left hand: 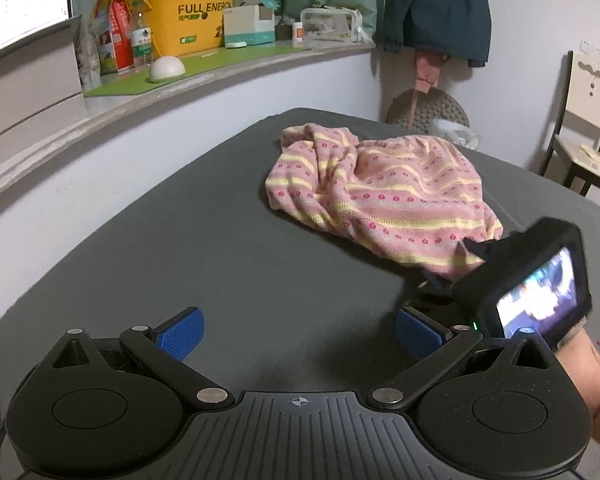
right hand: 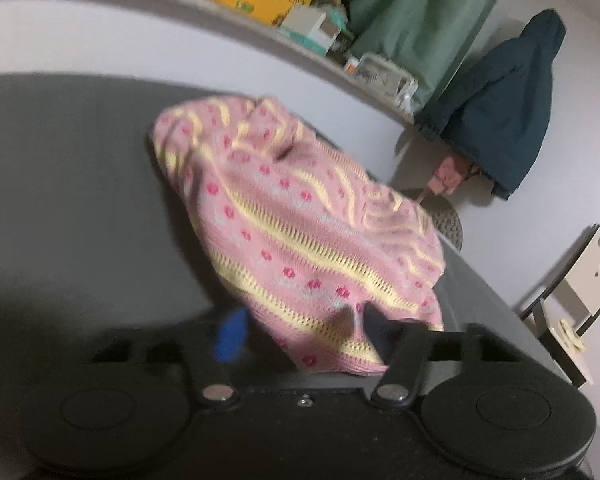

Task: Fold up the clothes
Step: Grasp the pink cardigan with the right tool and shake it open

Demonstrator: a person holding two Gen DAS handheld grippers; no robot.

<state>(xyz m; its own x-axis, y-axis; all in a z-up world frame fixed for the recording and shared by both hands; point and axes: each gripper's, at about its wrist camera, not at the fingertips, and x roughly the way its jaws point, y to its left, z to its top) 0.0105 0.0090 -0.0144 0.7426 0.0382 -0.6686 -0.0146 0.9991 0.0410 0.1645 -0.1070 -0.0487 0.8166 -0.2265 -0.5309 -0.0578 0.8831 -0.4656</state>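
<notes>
Barely started: the pink striped knit point(left hand: 380, 196) lies in a crumpled heap on the dark grey bed point(left hand: 180, 248), nothing flattened or folded yet. Left gripper point(left hand: 298, 334) hangs spread wide over bare sheet, empty. Right gripper point(right hand: 300, 340) is at the near hem, cloth between its fingers; blur, can't tell if clamped. Knit is soft, flower-dotted, yellow bands.

From my feed the sweater point(left hand: 384, 196) was pink with yellow stripes and little red flowers, lying on a dark grey surface point(left hand: 180, 264). My left gripper point(left hand: 300, 334) was black with blue pads point(left hand: 180, 334).
</notes>
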